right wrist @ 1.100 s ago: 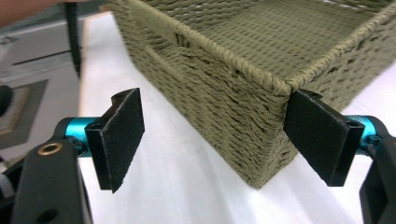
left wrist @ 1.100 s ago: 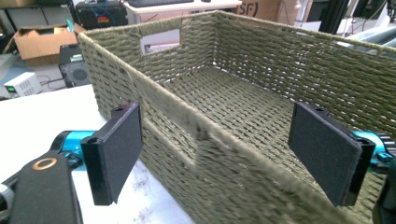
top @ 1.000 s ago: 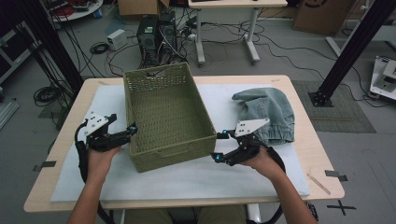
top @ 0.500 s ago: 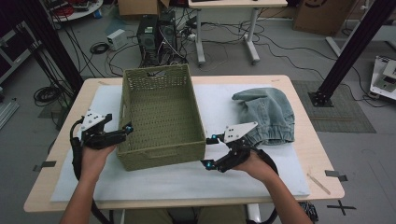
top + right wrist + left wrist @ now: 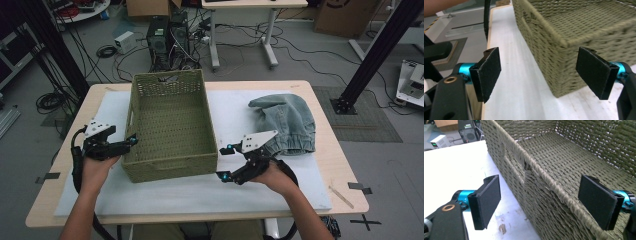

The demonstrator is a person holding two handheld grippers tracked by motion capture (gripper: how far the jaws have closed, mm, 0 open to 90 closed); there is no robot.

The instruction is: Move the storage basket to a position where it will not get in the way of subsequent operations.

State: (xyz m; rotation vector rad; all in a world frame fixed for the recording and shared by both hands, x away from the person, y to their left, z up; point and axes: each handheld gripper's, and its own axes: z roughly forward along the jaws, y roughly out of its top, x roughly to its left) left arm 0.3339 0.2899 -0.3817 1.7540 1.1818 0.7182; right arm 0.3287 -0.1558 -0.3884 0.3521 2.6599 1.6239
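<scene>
Here the woven green basket [image 5: 170, 125] stands on the white mat [image 5: 225, 190] that covers the wooden table [image 5: 320, 92], a little left of the middle, with its long side running away from the person. It is empty inside. The left gripper [image 5: 131, 141] is at the left wall of the basket near the front corner; in the left gripper view its jaws are spread wide, one pad outside the wall and one over the inside, with the braided rim [image 5: 549, 185] between them, and the pads do not press on it. The right gripper [image 5: 225, 162] is just beside the front right corner of the basket, its jaws also spread wide and holding nothing; in the right gripper view that corner [image 5: 564, 45] lies between the two pads, apart from both. To the right on the mat lies a crumpled grey-blue denim garment [image 5: 287, 122], close behind the right hand [image 5: 272, 175] and well apart from the basket. Behind the table, on the floor, stand a computer tower [image 5: 167, 35] and many cables.
</scene>
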